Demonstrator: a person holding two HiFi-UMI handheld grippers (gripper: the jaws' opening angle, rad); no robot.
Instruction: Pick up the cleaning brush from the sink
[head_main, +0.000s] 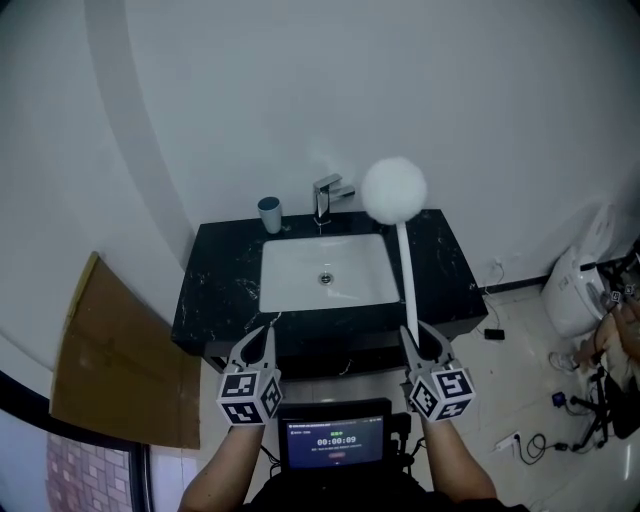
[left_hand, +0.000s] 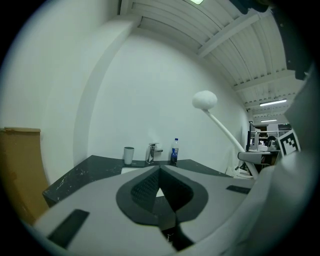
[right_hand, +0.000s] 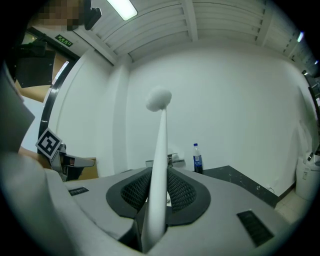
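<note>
The cleaning brush has a long white handle (head_main: 408, 280) and a round white head (head_main: 394, 190). It is lifted above the right side of the white sink (head_main: 290, 270) in the black counter (head_main: 220, 290). My right gripper (head_main: 421, 338) is shut on the handle's lower end, which runs up between its pads (right_hand: 177, 190) to the head (right_hand: 159, 99). My left gripper (head_main: 262, 335) hovers at the counter's front edge, left of the brush, shut with nothing in it (left_hand: 160, 169). In the left gripper view the brush head (left_hand: 205, 100) is up at the right.
A faucet (head_main: 328, 195) and a blue-grey cup (head_main: 270, 213) stand behind the sink, with a water bottle (left_hand: 174, 150) beside the faucet. Cardboard (head_main: 110, 360) leans at the left. A white appliance (head_main: 580, 290) and cables (head_main: 530, 430) are on the floor at the right.
</note>
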